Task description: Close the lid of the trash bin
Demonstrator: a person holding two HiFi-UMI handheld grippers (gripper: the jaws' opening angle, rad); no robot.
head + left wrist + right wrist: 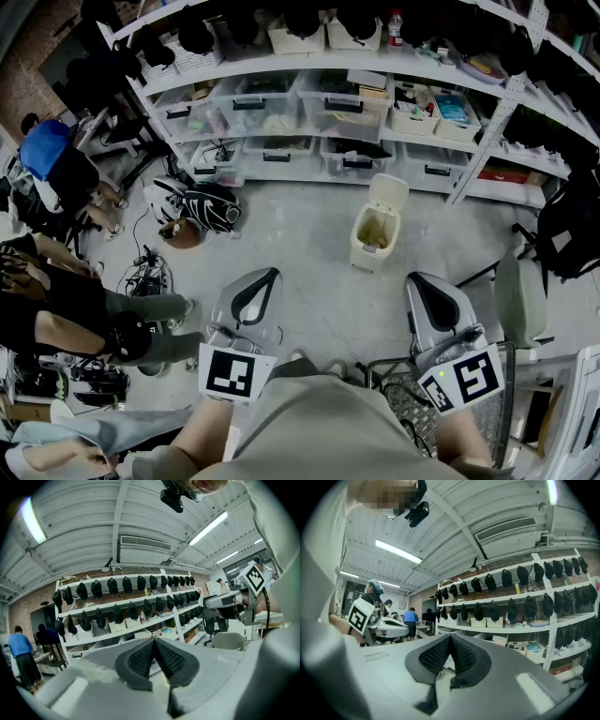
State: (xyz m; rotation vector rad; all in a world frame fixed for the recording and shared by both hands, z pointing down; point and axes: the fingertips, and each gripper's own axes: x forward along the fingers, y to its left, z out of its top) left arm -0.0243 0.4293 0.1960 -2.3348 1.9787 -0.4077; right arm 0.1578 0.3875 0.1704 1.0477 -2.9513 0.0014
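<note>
One long white metal shelving rack (309,64) is standing well ahead of both tongs, carrying clear plastic storage boxes. A black-and-white patterned bag (202,208) is lying on the floor ahead of the left tongs (270,274) and further left. The cream plastic trash bin (373,239) is sitting on the floor ahead of the tongs, nearer the right tongs (417,278), just short of the rack. Its hinged lid (387,192) is standing upright and open on the far side. Left tongs (153,641): jaws are meeting at the tips, gripping nothing. Right tongs (450,637): jaws are likewise pressing together, gripping nothing. Both tongs are hanging well apart from the bin.
</note>
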